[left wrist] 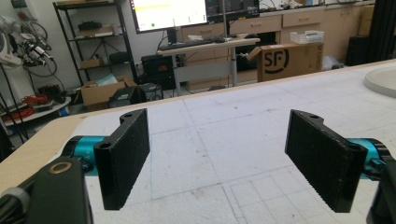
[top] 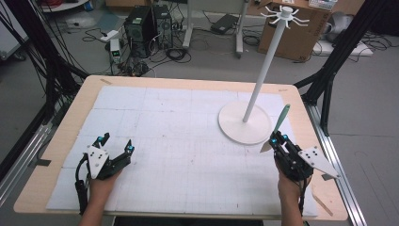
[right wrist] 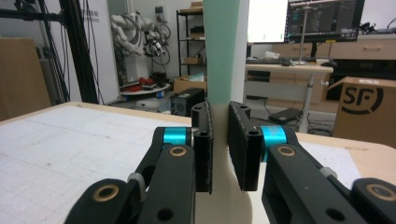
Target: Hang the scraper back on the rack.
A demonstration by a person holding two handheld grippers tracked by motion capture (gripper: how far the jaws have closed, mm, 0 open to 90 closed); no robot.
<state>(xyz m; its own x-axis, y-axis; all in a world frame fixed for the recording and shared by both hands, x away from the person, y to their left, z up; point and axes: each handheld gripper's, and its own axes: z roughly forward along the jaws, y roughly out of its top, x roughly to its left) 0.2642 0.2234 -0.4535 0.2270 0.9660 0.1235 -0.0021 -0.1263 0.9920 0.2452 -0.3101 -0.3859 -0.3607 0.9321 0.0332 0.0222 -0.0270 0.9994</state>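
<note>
Black jaws of the right gripper point(top: 278, 140) stood narrow, pressed on a utensil point(top: 276, 126) with a green handle and a cream lower end. In the right gripper view the utensil point(right wrist: 221, 60) rose upright between the two pads, its green part above them and its cream part running down below. Seen from the high view, the green handle pointed up and away from the person, tilted slightly to the right, while the pale end hung just below the jaws, over the mat near the table's right edge. Just beyond it sat the round white base of a stand point(top: 244, 123), whose thin white pole leaned up to a crown of small hooks at the top.

Across the table, well apart from the utensil, the left gripper point(top: 115, 142) rested low over the mat point(top: 179, 141) at the near left, held by the person's left hand point(top: 101, 184). Its jaws stood wide with nothing between them; in the left gripper view only the gridded white mat showed in the gap. That mat covered most of the wooden table point(top: 70, 110).
</note>
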